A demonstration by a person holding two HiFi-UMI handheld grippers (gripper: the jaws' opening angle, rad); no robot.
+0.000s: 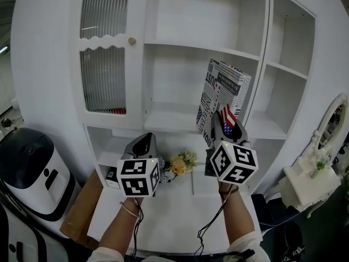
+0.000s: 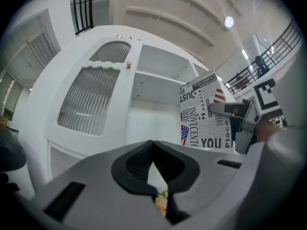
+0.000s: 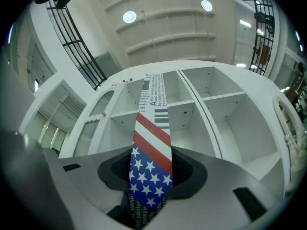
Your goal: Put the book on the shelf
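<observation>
right tool pinching flat printed book | left tool seemingly pressed together | glossy white shelf

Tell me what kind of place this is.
Likely a furniture showroom or staged room in a big hall: white shelf cabinet, ornate white dressing table, and a high ceiling with round lights and balcony railings.

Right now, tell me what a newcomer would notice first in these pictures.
The book, printed like a newspaper with a flag-patterned edge, stands out most. The right tool grips it upright in front of the middle compartment of the white shelf unit. The left tool is shut and empty lower left of it, with a small bunch of flowers on the counter between the two tools. A ribbed glass door fills the unit's left side.
</observation>
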